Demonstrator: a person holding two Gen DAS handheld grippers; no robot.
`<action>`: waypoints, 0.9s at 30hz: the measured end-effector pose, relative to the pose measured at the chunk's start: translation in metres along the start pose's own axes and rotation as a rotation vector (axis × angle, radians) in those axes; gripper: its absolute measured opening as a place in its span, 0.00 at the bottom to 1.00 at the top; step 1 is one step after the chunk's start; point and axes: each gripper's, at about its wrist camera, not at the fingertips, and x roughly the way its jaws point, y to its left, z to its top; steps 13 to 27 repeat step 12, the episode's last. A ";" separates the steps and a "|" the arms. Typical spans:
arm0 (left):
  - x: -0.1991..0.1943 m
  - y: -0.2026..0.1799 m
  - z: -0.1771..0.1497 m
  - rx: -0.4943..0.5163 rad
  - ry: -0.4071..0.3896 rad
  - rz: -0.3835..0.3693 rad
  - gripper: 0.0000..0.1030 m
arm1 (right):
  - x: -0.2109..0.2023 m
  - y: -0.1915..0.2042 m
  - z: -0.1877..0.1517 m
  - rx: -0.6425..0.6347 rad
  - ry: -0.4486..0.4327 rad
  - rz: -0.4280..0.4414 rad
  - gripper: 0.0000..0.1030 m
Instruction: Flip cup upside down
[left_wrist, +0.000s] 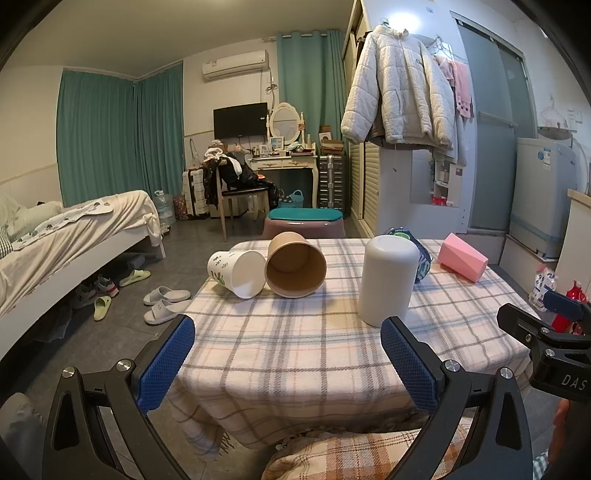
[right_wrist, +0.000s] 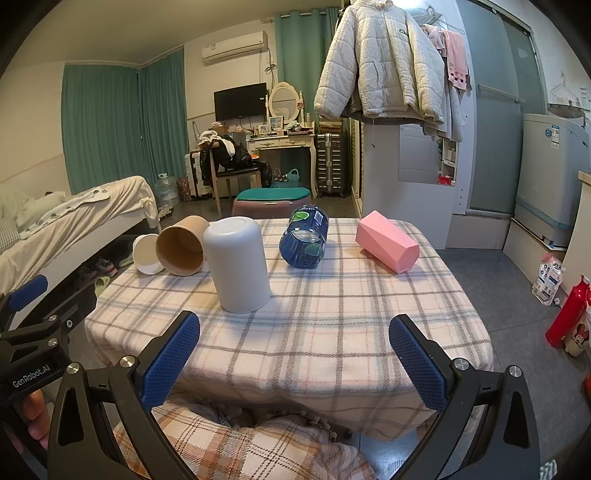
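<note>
A plain white cup (left_wrist: 388, 280) (right_wrist: 238, 264) stands upside down, mouth on the plaid tablecloth (left_wrist: 295, 339) (right_wrist: 314, 314). Several other cups lie on their sides: a white printed cup (left_wrist: 236, 271) (right_wrist: 146, 254), a brown paper cup (left_wrist: 293, 266) (right_wrist: 183, 245), a dark blue patterned cup (left_wrist: 423, 254) (right_wrist: 304, 242) and a pink faceted cup (left_wrist: 463, 260) (right_wrist: 388, 242). My left gripper (left_wrist: 288, 354) is open and empty, held back from the table's near edge. My right gripper (right_wrist: 295, 358) is open and empty, also at the near edge.
A bed (left_wrist: 55, 236) stands to the left with slippers (left_wrist: 162, 301) on the floor. A stool (left_wrist: 304, 223) is behind the table. A red bottle (right_wrist: 567, 314) stands on the floor at right. A washing machine (right_wrist: 550, 184) is at far right.
</note>
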 end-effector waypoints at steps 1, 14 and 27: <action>0.000 0.000 0.000 0.001 0.001 0.002 1.00 | 0.000 0.000 0.001 0.000 0.001 0.000 1.00; 0.000 0.000 0.000 0.005 -0.002 0.006 1.00 | 0.000 -0.001 0.001 -0.001 0.004 0.000 1.00; 0.000 0.000 0.000 0.005 -0.002 0.006 1.00 | 0.000 -0.001 0.001 -0.001 0.004 0.000 1.00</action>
